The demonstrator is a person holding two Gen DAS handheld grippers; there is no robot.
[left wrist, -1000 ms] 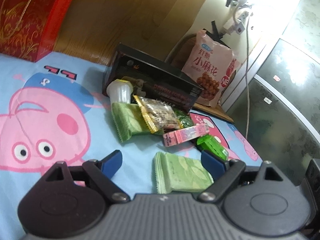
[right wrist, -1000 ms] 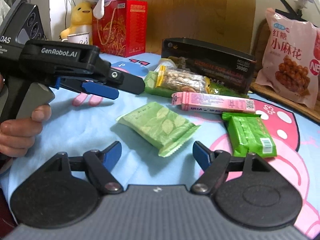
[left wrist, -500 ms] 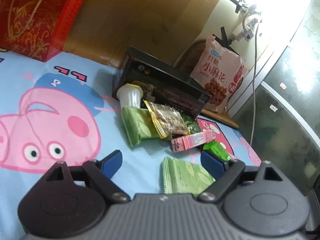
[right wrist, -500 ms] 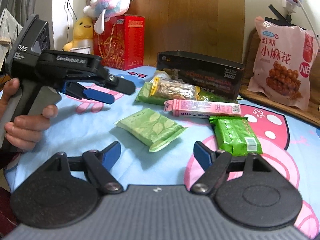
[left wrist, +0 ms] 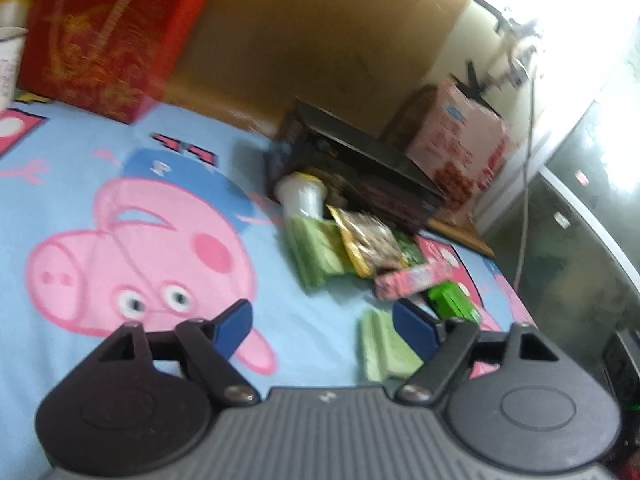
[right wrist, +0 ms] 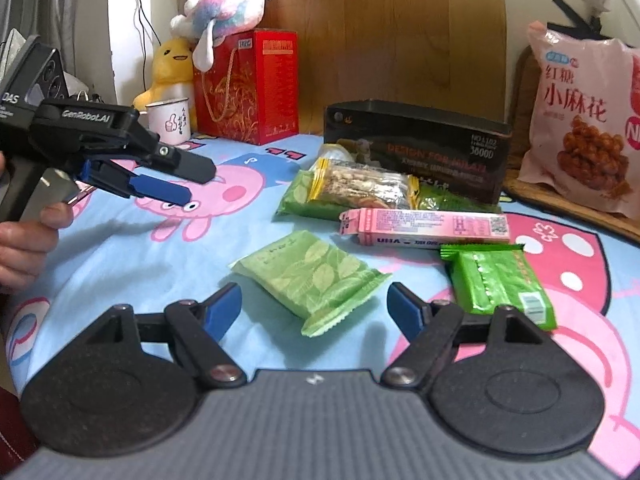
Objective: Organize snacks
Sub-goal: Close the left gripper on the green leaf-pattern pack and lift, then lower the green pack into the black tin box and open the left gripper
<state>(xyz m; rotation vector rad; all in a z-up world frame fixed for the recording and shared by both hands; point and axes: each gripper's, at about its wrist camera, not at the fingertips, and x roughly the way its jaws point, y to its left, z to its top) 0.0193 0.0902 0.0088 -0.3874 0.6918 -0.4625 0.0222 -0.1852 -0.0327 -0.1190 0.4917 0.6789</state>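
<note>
Our right gripper (right wrist: 314, 306) hangs low over the cartoon-pig cloth (right wrist: 120, 256) with its jaws spread wide and nothing between them. Just ahead of it, lying flat on the cloth, is the pale green leaf-print packet (right wrist: 310, 278). To the right of that packet lies the bright green foil packet (right wrist: 500, 284), and beyond both, the long pink box (right wrist: 426, 227) lies on its side, touching the foil packet's far end.

Further back we see a small heap: a clear nut-mix pouch (right wrist: 366, 188) rests on top of another pale green packet (right wrist: 298, 196), with a dark green packet (right wrist: 450, 202) to its right. Behind the heap stands the black box (right wrist: 416, 144); its side towards us looks open, but we cannot tell what is inside. A white cup (left wrist: 302, 198) lies at its left end, mouth toward us in the left wrist view, which is blurred. The pink bag of fried twists (right wrist: 584, 124) leans upright at the far right, apart from the heap.

Our left gripper (right wrist: 160, 184) is held above the cloth at the left, well apart from the snacks, jaws released and empty. At the back stand a red gift box (right wrist: 250, 88) with a pastel plush toy (right wrist: 226, 4) on top, a yellow plush (right wrist: 174, 66), and a white mug (right wrist: 169, 121).
</note>
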